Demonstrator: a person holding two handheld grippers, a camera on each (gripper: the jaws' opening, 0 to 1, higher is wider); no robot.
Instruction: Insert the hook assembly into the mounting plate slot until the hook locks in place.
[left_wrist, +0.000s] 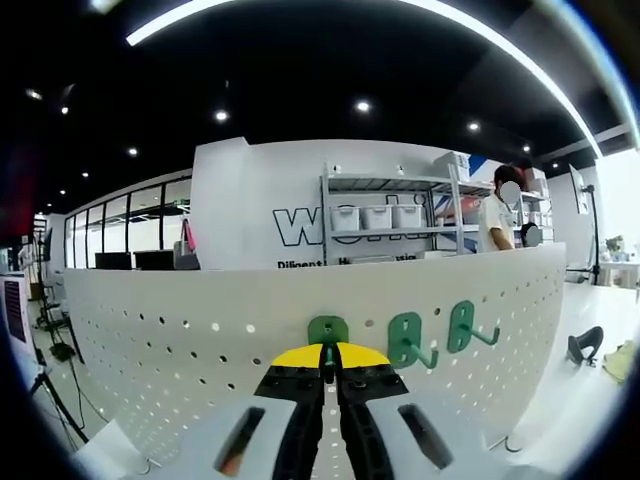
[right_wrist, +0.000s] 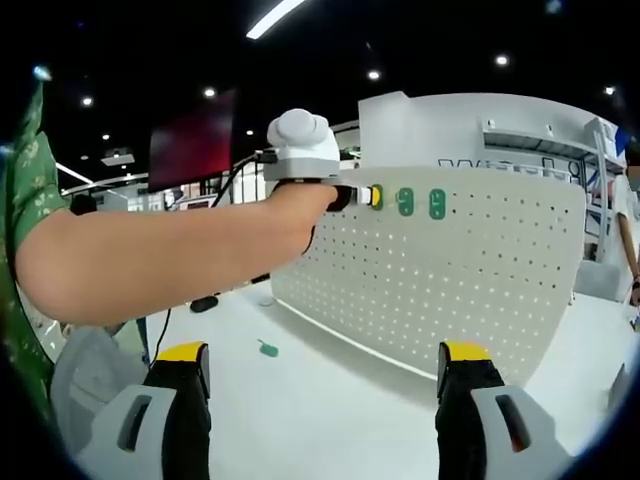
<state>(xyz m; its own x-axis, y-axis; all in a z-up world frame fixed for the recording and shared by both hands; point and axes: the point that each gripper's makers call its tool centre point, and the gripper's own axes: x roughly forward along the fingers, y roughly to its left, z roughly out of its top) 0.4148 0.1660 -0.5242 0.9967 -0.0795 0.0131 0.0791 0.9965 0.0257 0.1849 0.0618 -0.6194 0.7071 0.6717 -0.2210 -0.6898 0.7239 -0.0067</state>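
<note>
pegboard (left_wrist: 200, 330) stands on white table (right_wrist: 330, 420), shelving (left_wrist: 390, 215) behind.

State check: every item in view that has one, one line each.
Left gripper: shut on a green hook, held against the pegboard.
Two other green hooks: mounted on the pegboard, upright.
Right gripper: open, empty.
Loose green hook: lying on the table.

Dark ceiling (left_wrist: 300, 70) with spotlights and a long light strip (left_wrist: 500, 40); white wall (left_wrist: 250, 200) with lettering, metal shelving (left_wrist: 385, 220) holding bins, glass partitions (left_wrist: 130, 225) at left.
</note>
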